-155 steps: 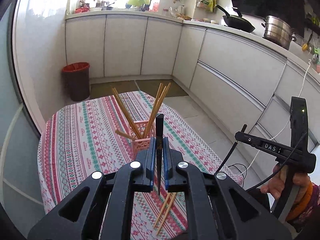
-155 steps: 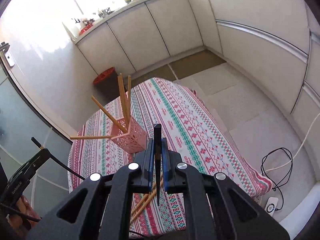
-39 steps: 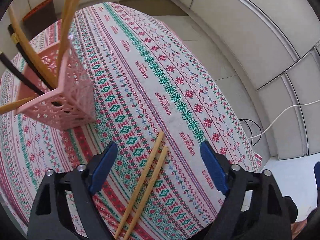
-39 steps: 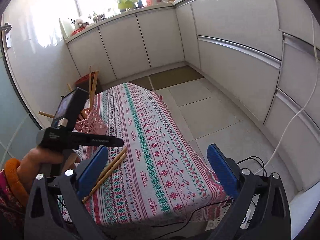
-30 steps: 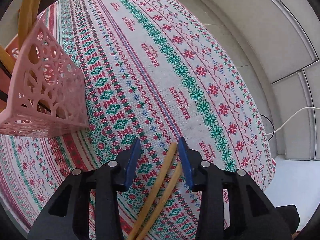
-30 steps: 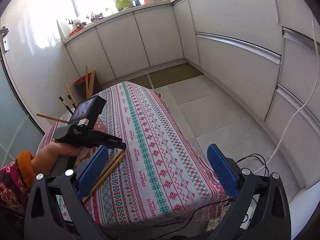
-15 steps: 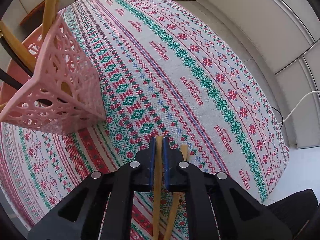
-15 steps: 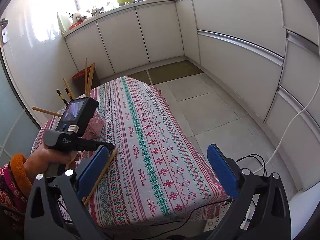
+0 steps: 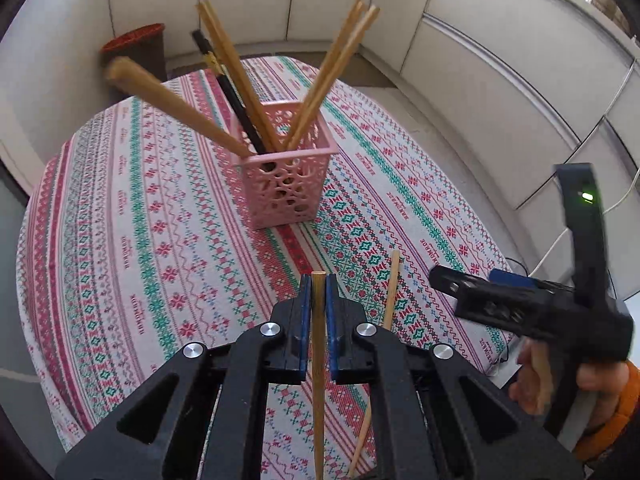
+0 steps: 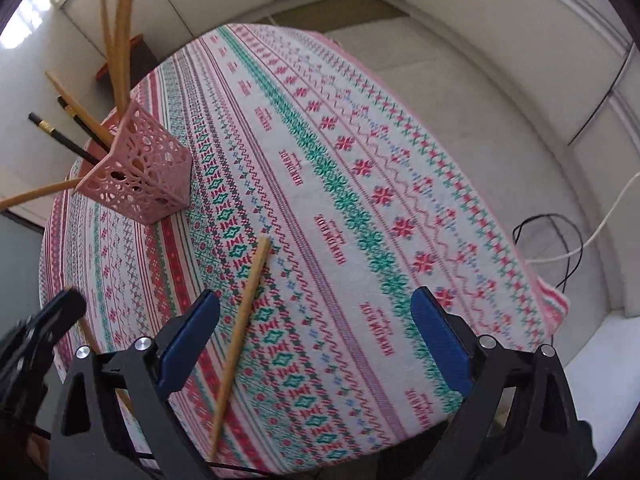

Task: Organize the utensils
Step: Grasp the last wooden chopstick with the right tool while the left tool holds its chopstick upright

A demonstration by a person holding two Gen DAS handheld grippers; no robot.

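My left gripper [image 9: 315, 285] is shut on a wooden chopstick [image 9: 318, 376] and holds it above the table, in front of the pink lattice holder [image 9: 285, 184]. The holder stands upright with several wooden and black chopsticks in it; it also shows in the right wrist view [image 10: 140, 180]. A second wooden chopstick [image 9: 389, 296] lies flat on the cloth to the right; in the right wrist view this chopstick [image 10: 240, 320] lies just inside the left finger of my open, empty right gripper [image 10: 316, 332], which hovers low over the table's near part.
The table wears a red, green and white patterned cloth [image 10: 360, 184]. A red bin [image 9: 138, 46] stands on the floor behind it. White cabinets [image 9: 500, 64] line the back and right. Cables [image 10: 560, 240] lie on the floor at the right.
My left gripper has closed on one of the two lying chopsticks and lifted it off the cloth. My right gripper has come down low over the remaining chopstick, still open.
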